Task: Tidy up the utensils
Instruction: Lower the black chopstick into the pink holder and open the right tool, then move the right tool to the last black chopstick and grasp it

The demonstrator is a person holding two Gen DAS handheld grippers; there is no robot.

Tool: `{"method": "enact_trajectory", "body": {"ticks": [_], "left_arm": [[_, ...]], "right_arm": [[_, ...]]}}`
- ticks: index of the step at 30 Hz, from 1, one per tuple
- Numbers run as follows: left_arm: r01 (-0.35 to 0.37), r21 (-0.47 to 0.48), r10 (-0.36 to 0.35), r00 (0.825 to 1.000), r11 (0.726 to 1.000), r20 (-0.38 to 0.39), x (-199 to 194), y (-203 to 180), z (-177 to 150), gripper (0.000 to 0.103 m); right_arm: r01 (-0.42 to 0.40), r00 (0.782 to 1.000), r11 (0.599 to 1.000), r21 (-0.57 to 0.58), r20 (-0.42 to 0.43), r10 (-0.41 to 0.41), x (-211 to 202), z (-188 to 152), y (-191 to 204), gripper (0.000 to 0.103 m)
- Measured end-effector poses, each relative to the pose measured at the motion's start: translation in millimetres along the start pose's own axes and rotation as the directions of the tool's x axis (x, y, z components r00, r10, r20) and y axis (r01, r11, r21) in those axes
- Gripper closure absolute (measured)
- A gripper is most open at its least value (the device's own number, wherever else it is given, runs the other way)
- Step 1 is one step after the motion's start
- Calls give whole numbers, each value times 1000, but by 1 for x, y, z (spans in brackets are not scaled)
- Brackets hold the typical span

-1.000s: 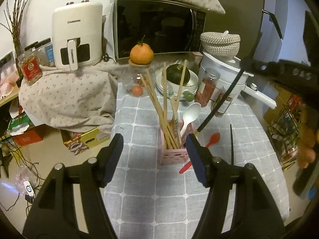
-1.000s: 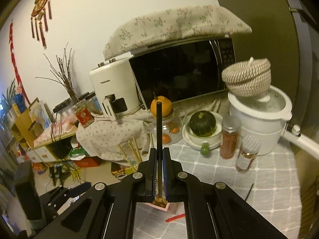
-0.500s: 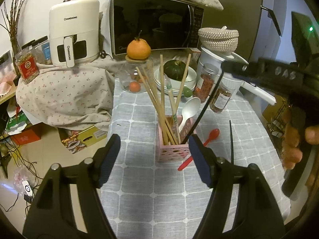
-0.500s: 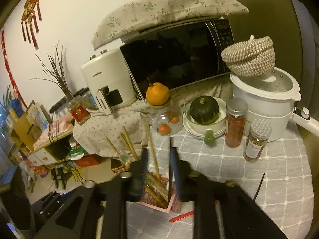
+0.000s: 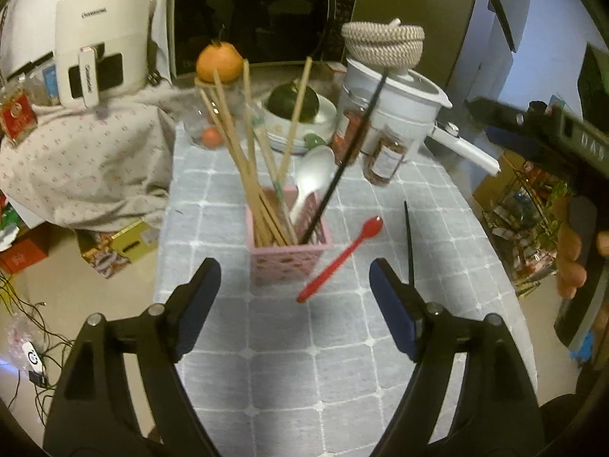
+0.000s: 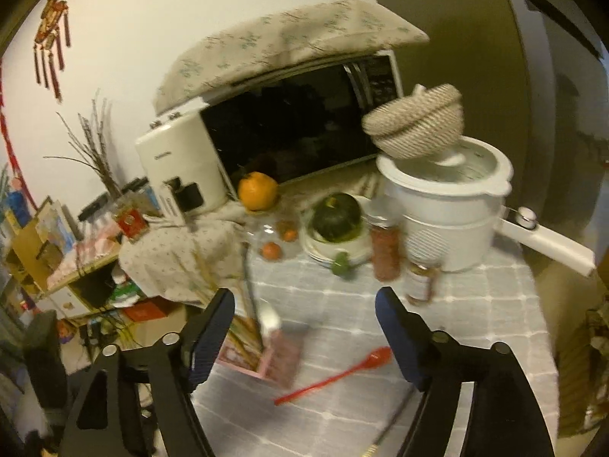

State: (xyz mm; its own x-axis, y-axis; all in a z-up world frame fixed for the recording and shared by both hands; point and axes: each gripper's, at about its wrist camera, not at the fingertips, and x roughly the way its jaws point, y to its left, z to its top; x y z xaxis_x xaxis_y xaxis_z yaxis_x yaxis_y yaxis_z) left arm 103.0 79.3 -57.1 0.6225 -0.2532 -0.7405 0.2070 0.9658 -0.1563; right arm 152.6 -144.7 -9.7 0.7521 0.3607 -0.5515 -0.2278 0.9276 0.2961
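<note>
Released since a second ago: black chopstick (image 5: 342, 175) formerly pinched upright in right gripper (image 6: 304, 327), now leaning in pink holder (image 5: 289, 255) with its top toward the cooker side. Right jaws just been opening, now spread wide with nothing between pads. Left gripper (image 5: 295, 293) jaws also just been opening a bit further, spread, empty, hovering in front of holder, tilted down at it.

Left-wrist view, left to right of the tool: white air fryer (image 5: 101, 34) far up-left on floral cloth; orange (image 5: 219, 62) on glass jar beyond left finger; wooden chopsticks (image 5: 243, 160) fanned in holder, dead ahead between fingers; white spoon (image 5: 310, 179) in same holder; red spoon (image 5: 340, 259) flat on grey checked tablecloth (image 5: 342, 361), just right of holder, ahead of right finger; second black chopstick (image 5: 408, 240) flat on cloth, just beyond right fingertip; spice jars (image 5: 384, 152) and white cooker (image 5: 403, 103) further back right; hand (image 5: 571, 259) on right gripper body at far right edge.

Right-wrist view, blurred: holder (image 6: 266, 358) low, just inside left finger; red spoon (image 6: 335, 375) between fingers on cloth; black chopstick tip near bottom, by right finger; green squash (image 6: 337, 217) in bowl, microwave (image 6: 297, 129) behind.
</note>
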Motion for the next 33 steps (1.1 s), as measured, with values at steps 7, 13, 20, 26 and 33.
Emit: {"method": "enact_trajectory", "body": {"ticks": [7,13,20,26,33], "left_arm": [[-14,12,15,999,1000,-49,19,-8,-12,21],[-43,59,48,995,997,-90,32,-12,-21,21],[-31,82,41,992,996,-123,41,-14,-25,21],[-34,95,46,991,995,-127,42,-14,-26,21],[-31,126,47,991,992,-126,42,-18,-28,21]], "right_arm": [[91,990,995,39,-111,-87,23,-33,-46,20],[167,957,984,63,-249,-147,66,-60,-80,20],[243,908,968,61,-366,-204,111,-82,-109,20],[303,861,953,18,-434,-265,145,-95,-119,22],[349,835,937,2,-454,-310,164,-99,-128,40]]}}
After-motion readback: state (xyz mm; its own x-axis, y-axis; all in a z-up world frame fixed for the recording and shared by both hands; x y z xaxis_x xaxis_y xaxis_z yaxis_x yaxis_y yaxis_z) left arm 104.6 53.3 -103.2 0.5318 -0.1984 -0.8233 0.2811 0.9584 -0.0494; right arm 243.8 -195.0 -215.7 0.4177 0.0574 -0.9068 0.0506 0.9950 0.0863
